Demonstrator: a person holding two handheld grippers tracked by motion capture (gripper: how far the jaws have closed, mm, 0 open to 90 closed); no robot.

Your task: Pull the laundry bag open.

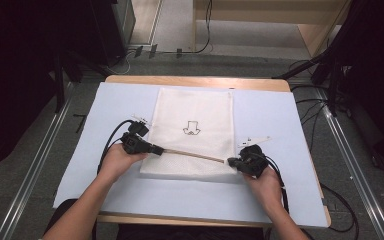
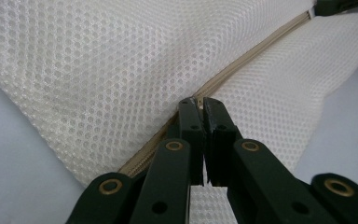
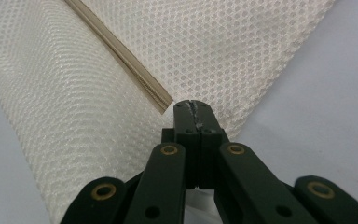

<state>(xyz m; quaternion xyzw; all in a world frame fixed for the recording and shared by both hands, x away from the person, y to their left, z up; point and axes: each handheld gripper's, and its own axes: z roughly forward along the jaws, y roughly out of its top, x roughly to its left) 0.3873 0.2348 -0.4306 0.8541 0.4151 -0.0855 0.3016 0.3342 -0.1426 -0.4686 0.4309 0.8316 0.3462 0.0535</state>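
White mesh bag (image 1: 195, 131) flat on blue mat (image 1: 80, 150) | zipper (image 1: 192, 154) along near edge, stretched taut | left gripper (image 1: 156, 148) clamped on slider end | right gripper (image 1: 231, 161) pinching far corner, likely bracing for zipping

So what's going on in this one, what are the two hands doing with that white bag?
A person works at a table covered with a pale blue sheet, a gripper in each hand. A white mesh bag lies flat on it. The left gripper is shut on the bag at one end of its beige zipper, apparently at the slider, and the right gripper is shut on the mesh at the zipper's other end. The zipper edge is lifted and stretched straight between them.
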